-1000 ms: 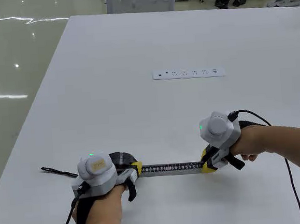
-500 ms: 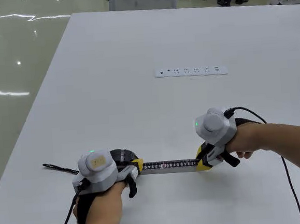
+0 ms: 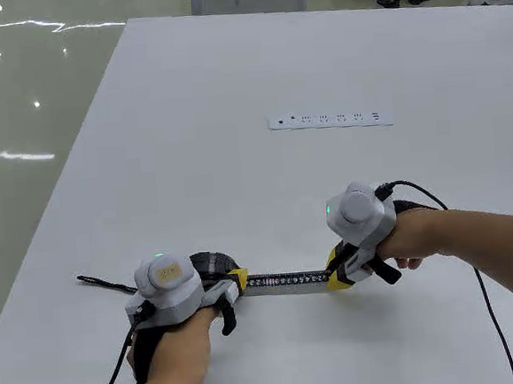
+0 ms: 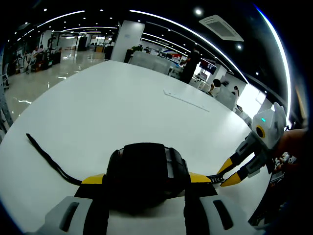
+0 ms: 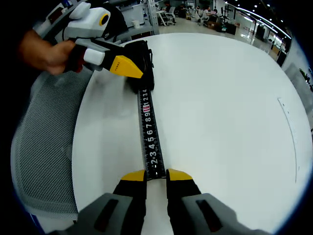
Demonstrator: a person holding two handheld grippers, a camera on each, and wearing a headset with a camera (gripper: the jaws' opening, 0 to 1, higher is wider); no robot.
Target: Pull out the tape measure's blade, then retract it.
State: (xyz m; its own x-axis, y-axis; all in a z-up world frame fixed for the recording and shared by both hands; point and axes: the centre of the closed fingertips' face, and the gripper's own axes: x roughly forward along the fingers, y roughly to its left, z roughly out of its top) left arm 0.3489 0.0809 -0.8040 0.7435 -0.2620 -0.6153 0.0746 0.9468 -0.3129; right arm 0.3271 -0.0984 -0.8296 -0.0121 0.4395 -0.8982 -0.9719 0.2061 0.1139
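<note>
Lower left of the head view: black tape measure case (image 3: 211,268) flat on the white surface (image 3: 233,114), clamped across its sides by the yellow-tipped jaws of the left gripper (image 3: 233,283). Lower centre: a short run of blade (image 3: 286,281) stretched rightward from the case mouth, low along the surface, printed side up, its end pinched between the drawn-in jaws of the right gripper (image 3: 336,279). Along the right gripper view, straight and untwisted from end to case.

Probably mid-stroke, with little blade showing; impossible to tell from a still whether going out or coming back. Either way, same care.

- Keep the case pinned hard and level, to stop it skating or tipping toward the pull.
- Move the right gripper only along the line of the blade, never sideways or upward, to avoid kinking the thin steel at the mouth.
- Hold the pinch square on the blade's end; loosen nothing before contact of end and case, to prevent a whipping snap-back.
- On the return, pace the travel and resist the spring instead of following it.
- Mind the black wrist cord (image 3: 104,284) trailing left of the case, and stay well short of the power strip (image 3: 331,119) farther up the surface.
</note>
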